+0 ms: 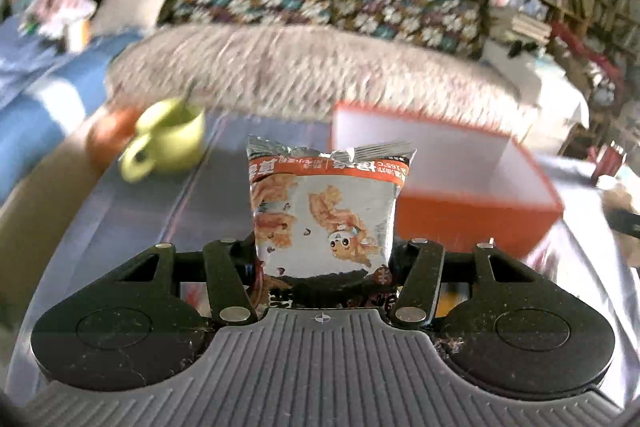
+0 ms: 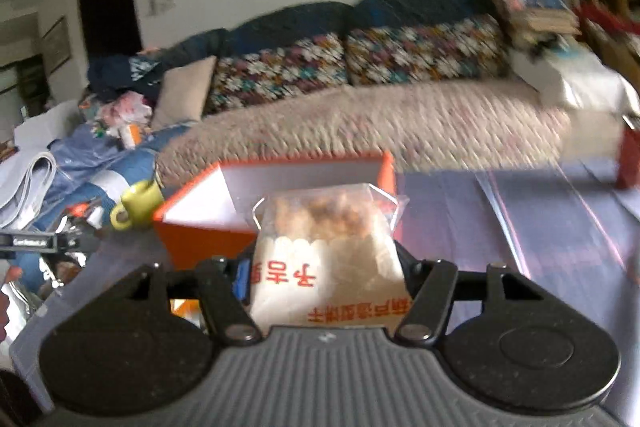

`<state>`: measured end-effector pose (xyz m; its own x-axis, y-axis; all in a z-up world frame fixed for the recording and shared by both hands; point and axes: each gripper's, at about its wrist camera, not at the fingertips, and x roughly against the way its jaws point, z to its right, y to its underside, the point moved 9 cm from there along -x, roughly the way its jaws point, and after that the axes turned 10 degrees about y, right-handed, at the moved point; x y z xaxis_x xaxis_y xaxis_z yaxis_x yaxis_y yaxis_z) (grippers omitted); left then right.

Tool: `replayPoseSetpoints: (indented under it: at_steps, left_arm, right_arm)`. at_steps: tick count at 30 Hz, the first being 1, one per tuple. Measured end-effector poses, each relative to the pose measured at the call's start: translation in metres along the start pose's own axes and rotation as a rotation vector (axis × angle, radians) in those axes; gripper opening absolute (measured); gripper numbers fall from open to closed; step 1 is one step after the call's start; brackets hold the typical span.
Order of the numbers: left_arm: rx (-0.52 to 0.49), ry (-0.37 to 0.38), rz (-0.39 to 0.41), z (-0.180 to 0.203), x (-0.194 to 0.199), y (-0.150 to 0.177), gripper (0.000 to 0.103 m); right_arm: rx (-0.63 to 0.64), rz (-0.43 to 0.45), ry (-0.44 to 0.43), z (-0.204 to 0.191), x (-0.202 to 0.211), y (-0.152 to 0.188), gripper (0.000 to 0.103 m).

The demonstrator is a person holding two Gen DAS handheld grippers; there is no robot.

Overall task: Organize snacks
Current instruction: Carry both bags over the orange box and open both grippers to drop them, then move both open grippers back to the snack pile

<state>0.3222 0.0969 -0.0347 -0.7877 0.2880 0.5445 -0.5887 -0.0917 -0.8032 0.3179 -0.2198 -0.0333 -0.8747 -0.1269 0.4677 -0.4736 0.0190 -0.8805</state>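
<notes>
Both grippers are loaded and up off the bench, so the picking half of this round looks done and the dropping half is still to come. The left gripper (image 1: 322,259) has its jaws pinched narrow on a silvery foil snack packet with an orange band and a cartoon figure printed on it (image 1: 324,211); the packet stands upright out of the grip, its crimped top edge free. The right gripper (image 2: 326,267) holds its jaws at a middling width around a fatter, clear-topped plastic bag of golden-brown puffed snacks with a white lower half and red lettering (image 2: 326,243).

The open orange cardboard box with a plain white inside (image 1: 448,183) sits on the bench ahead of both. What shows of its interior looks bare, though the near corner is hidden behind the packets, so I would guess little or nothing has gone in yet.

The foil packet is stiff, crinkly and shiny; the plastic bag is soft, puffy and likely to sag. The bench (image 1: 132,211) wears a smooth, glossy lavender cover. A yellow-green glazed ceramic mug (image 1: 168,143) stands at its far left edge, clear of the box.
</notes>
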Motion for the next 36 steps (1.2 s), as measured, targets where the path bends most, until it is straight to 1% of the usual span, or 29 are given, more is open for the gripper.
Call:
replayPoseSetpoints:
  at_steps: [2,6,8,10,11,12,14,15,16,17,19,20,22,24,26,30,32,34,36]
  left_arm:
    - [-0.015,0.014,0.012,0.008,-0.026,-0.024,0.021]
    - [-0.043,0.039,-0.004,0.019,-0.088,-0.059,0.021]
    - [-0.062,0.036,-0.018,0.022,-0.120,-0.070,0.021]
    - [-0.082,0.026,-0.038,0.021,-0.151,-0.073,0.021]
    - [-0.090,0.028,-0.048,0.021,-0.165,-0.074,0.024]
    - [-0.093,0.030,-0.059,0.020,-0.176,-0.072,0.027]
    - [-0.079,0.030,-0.085,0.018,-0.187,-0.067,0.048]
    - [-0.076,0.037,-0.078,0.018,-0.185,-0.066,0.050]
    - [-0.081,0.051,-0.050,0.020,-0.176,-0.065,0.054]
    - [-0.085,0.055,-0.030,0.020,-0.167,-0.064,0.060]
    - [-0.094,0.036,0.003,0.019,-0.139,-0.057,0.071]
    - [-0.105,0.024,0.019,0.018,-0.123,-0.052,0.073]
    - [-0.118,-0.001,0.023,0.017,-0.092,-0.035,0.073]
    - [-0.109,-0.023,0.018,0.015,-0.063,-0.013,0.075]
    - [-0.078,-0.039,-0.001,0.011,-0.034,0.017,0.079]
    - [0.008,-0.048,-0.100,0.007,0.003,0.086,0.079]
    - [0.049,-0.043,-0.153,0.008,0.014,0.118,0.077]
    - [0.089,-0.030,-0.185,0.013,0.020,0.137,0.075]
    - [0.123,0.016,-0.191,0.023,0.020,0.139,0.073]
  right_arm:
    - [0.025,0.004,-0.017,-0.010,-0.033,-0.020,0.065]
    - [0.060,-0.013,-0.028,-0.018,-0.091,-0.042,0.065]
    - [0.071,-0.030,-0.032,-0.020,-0.115,-0.045,0.065]
    - [0.085,-0.046,-0.034,-0.024,-0.135,-0.042,0.065]
    - [0.093,-0.058,-0.038,-0.025,-0.144,-0.041,0.067]
    - [0.093,-0.068,-0.042,-0.026,-0.152,-0.038,0.072]
    - [0.087,-0.054,-0.048,-0.028,-0.153,-0.037,0.076]
    - [0.085,-0.032,-0.047,-0.027,-0.147,-0.037,0.082]
    - [0.083,-0.011,-0.043,-0.026,-0.139,-0.038,0.090]
    - [0.079,0.010,-0.041,-0.025,-0.130,-0.038,0.094]
    - [0.075,0.038,-0.045,-0.020,-0.105,-0.034,0.095]
    - [0.073,0.044,-0.045,-0.017,-0.092,-0.030,0.095]
    - [0.058,0.046,-0.026,-0.008,-0.064,-0.015,0.102]
    - [0.029,0.033,0.012,0.005,-0.033,0.008,0.102]
    - [-0.006,-0.005,0.043,0.016,-0.008,0.036,0.102]
    - [-0.145,-0.109,0.095,0.040,0.036,0.097,0.102]
    - [-0.221,-0.138,0.118,0.050,0.054,0.117,0.102]
    - [-0.274,-0.154,0.132,0.058,0.067,0.130,0.102]
    - [-0.280,-0.151,0.147,0.062,0.077,0.133,0.102]
